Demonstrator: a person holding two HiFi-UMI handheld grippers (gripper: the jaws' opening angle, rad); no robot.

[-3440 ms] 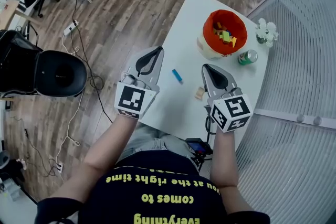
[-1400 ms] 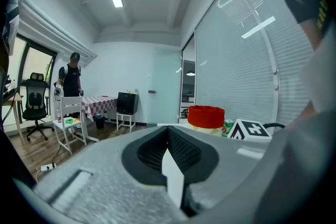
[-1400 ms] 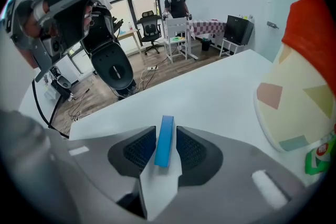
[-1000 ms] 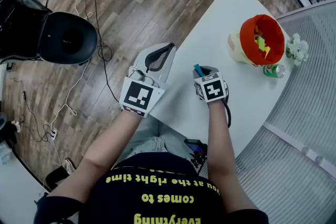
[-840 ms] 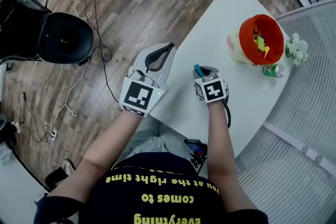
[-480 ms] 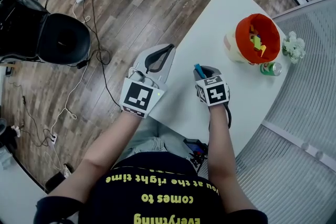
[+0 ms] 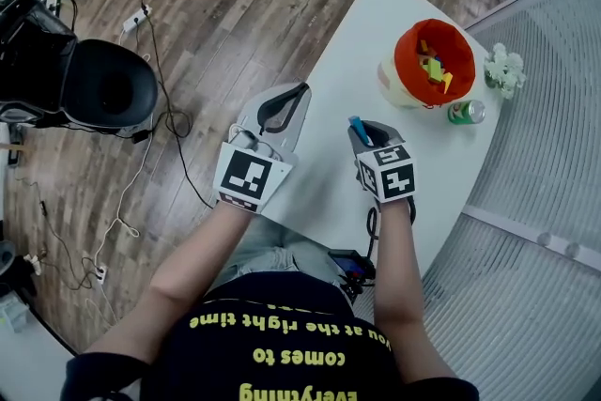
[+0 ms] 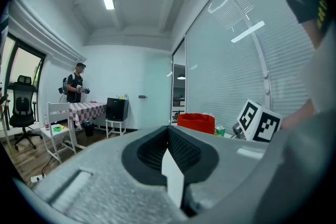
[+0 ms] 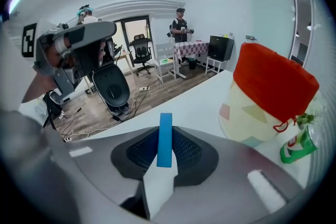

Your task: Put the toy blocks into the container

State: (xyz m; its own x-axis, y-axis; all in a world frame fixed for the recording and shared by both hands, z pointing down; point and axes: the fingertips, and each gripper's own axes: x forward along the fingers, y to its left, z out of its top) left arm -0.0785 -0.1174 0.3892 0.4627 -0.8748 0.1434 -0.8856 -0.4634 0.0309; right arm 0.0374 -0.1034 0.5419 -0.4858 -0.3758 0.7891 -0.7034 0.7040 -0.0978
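Right gripper [image 7: 362,131] fingers were clamped on blue block [image 9: 165,138], over table [image 7: 371,42], well short of red-rimmed container [image 7: 399,61]. Left gripper [image 7: 297,91] fingers were together, empty.

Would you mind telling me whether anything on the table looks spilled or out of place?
Nothing stands out: the container stands upright with blocks inside, and the right gripper grips the blue block between its jaws.
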